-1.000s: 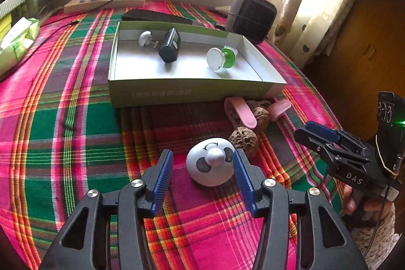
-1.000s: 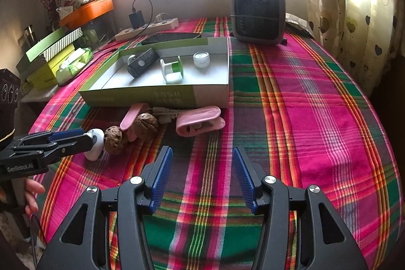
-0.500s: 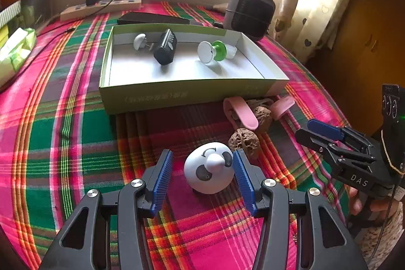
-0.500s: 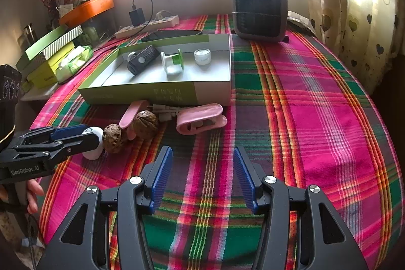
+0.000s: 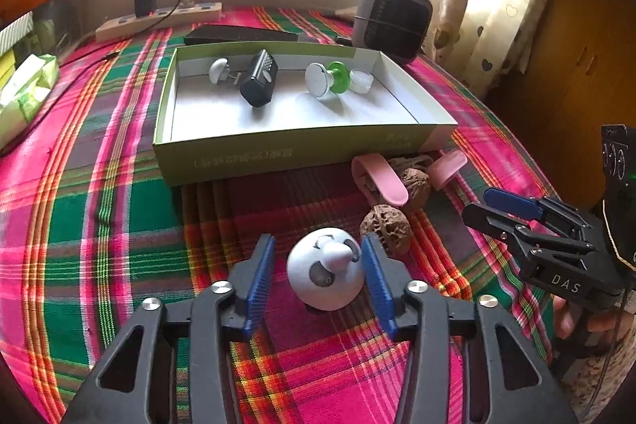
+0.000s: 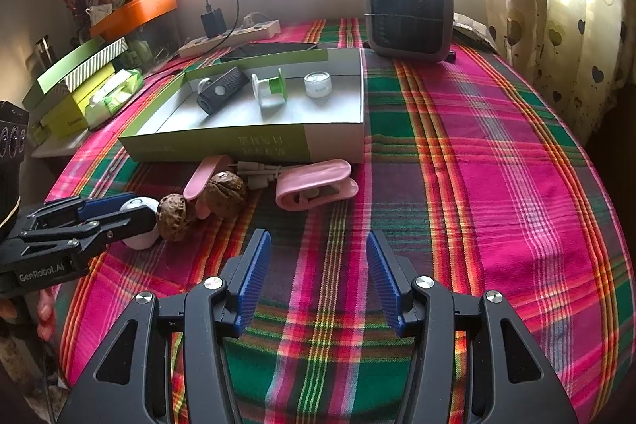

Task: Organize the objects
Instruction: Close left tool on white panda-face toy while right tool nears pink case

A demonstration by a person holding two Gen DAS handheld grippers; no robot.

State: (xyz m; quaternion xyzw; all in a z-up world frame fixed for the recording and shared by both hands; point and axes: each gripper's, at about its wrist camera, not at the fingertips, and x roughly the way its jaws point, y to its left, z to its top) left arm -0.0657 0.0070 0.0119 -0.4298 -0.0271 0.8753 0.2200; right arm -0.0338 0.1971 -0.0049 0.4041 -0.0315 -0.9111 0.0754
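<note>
My L gripper (image 5: 318, 269): jaws closing round white knob timer (image 5: 326, 271) on plaid cloth (image 5: 99, 225); R pad touching knob, L pad w/ gap. Walnut (image 5: 384, 227) just beyond tip. My R gripper (image 6: 318, 273): jaws spread, nothing btwn. Green box (image 5: 278, 153) further back, holds black remote (image 5: 260, 78), spool (image 5: 328, 80).

Left hand-held gripper (image 5: 316, 275) tilted downward, jaws closing; right hand-held gripper (image 6: 318, 275) tilted downward, jaws parted and empty.
</note>
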